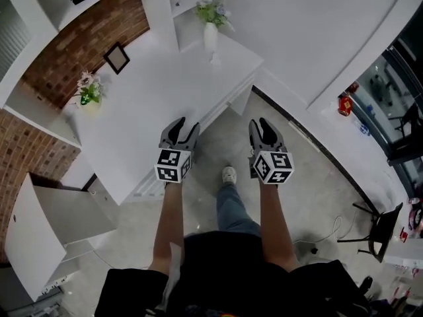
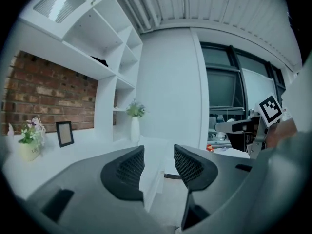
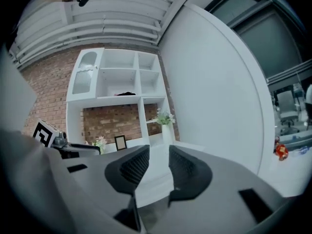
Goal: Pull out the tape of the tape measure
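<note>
No tape measure shows in any view. In the head view my left gripper [image 1: 180, 125] hangs over the front edge of a white desk [image 1: 152, 91], jaws apart with nothing between them. My right gripper [image 1: 262, 125] is level with it to the right, over the grey floor, jaws also apart and empty. The left gripper view looks past the left gripper's [image 2: 159, 155] dark ribbed pads [image 2: 127, 168] along the desk top towards a white wall. In the right gripper view the right gripper [image 3: 159, 155] faces the desk and white shelves.
On the desk stand a white vase with a plant [image 1: 210, 35], a small picture frame [image 1: 117, 58] and a pot of flowers [image 1: 89, 91]. An open white drawer [image 1: 39, 230] juts out at lower left. A black chair [image 1: 380, 226] stands at right. My shoe [image 1: 229, 175] is between the grippers.
</note>
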Demonstrator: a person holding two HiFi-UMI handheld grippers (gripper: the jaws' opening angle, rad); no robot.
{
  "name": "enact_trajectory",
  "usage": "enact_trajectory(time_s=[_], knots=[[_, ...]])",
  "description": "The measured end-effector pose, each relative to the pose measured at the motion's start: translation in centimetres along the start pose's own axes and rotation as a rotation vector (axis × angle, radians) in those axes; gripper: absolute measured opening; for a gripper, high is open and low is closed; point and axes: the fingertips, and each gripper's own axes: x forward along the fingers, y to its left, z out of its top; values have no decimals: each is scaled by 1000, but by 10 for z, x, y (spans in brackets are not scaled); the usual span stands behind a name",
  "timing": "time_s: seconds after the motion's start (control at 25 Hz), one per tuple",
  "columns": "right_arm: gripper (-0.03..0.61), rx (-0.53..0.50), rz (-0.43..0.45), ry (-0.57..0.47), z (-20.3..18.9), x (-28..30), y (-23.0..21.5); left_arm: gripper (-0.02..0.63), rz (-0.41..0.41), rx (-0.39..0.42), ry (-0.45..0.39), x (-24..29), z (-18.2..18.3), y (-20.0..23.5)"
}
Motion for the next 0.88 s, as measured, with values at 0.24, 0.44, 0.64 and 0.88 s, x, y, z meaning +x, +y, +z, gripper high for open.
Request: enact_trajectory(time_s=[0.24, 0.44, 0.64, 0.88], knots=[[104, 7, 77, 42, 20, 113, -48, 172, 62, -15, 24, 95, 23, 43], [104, 10, 142, 64, 34, 190, -80, 173, 101, -33, 35, 165, 37, 66], [104, 21, 180, 70, 39, 236, -93, 175, 112, -30, 63, 201, 37, 81], [104, 28, 206, 92, 38, 268, -96, 175, 78, 12, 127, 233, 33, 91]])
